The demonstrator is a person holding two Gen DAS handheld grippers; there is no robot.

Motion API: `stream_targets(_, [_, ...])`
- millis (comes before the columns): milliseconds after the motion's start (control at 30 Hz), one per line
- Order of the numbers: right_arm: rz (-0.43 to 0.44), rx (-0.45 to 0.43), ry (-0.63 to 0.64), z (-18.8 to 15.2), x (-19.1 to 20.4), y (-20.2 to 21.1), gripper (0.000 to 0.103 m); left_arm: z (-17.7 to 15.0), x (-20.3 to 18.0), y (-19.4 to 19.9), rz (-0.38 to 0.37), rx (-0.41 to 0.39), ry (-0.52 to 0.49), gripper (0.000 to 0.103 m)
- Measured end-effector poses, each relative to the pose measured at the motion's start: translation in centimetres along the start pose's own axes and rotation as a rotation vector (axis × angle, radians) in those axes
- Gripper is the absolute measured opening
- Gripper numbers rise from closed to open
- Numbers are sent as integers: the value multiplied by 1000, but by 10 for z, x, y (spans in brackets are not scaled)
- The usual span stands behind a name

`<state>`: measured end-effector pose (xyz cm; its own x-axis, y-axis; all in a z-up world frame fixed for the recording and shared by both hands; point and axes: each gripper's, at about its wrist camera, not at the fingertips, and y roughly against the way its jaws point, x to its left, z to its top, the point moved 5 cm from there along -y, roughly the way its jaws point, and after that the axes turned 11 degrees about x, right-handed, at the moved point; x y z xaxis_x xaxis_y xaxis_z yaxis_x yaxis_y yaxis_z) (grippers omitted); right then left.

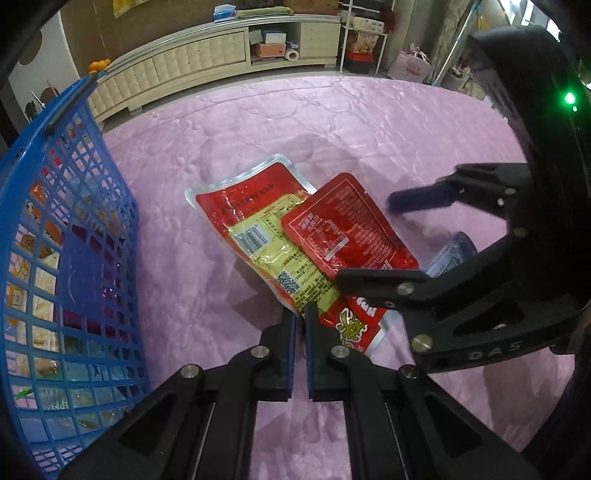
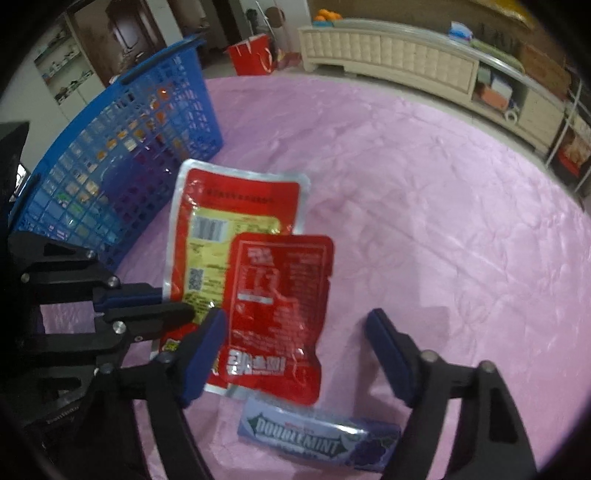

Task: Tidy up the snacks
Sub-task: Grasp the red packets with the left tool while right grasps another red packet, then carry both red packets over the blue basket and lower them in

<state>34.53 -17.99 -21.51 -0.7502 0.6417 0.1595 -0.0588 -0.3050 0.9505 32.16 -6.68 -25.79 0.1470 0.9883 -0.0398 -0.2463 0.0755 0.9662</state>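
- Pink quilted cloth [image 1: 258, 122] covers the surface in both wrist views; the snacks lie on it, and a blue plastic basket [image 1: 74, 229] with a lattice wall stands at its left side, with packets showing through the mesh
- the large red and yellow pouch [image 1: 258, 229] lies flat on the cloth near the basket, barcode side up, with a silver sealed edge; its lower corner sits at the tips of the left gripper [image 1: 300, 314]
- the left gripper's jaws are drawn together with only a thin slit between the blue pads; whether they pinch the pouch's corner cannot be told from either view
- the small red pouch [image 2: 277, 310] lies on top of the large one, overlapping its right half and reaching past its lower edge
- the right gripper [image 2: 295, 354] points down over the small red pouch; its jaws stand wide apart, one blue pad at the pouch's left edge and the other well clear on bare cloth to the right; nothing is gripped
- the purple Doublemint gum pack [image 2: 317, 439] lies on the cloth just below the small red pouch, close to the right gripper's base; in the left wrist view only its end shows behind the right gripper
- a cream cabinet [image 2: 406, 55] runs along the far wall beyond the cloth; oranges [image 2: 327, 15] sit at one end of it
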Motion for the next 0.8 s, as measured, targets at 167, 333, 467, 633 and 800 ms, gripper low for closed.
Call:
stream_targets(167, [26,-7,42,-1,12,-1,55,-1,1,-1,-8,9,13,4])
stream_targets(333, [-56,-41,25,-3,6,11,28,0,-2,1,1,-4,24,3])
stream_targets(467, [-28,-58,-43,-12,-1,20,23,1,-8,12,12,-35,6,3])
stream_targets(633, [-45,-83,-120,-24,2,44,13,-6,-15,27,-6,-54,4,2])
stream_targets(800, [-104,-119,-132,-34,22,68,9,-18,-19,56,-15,-108,-28,1])
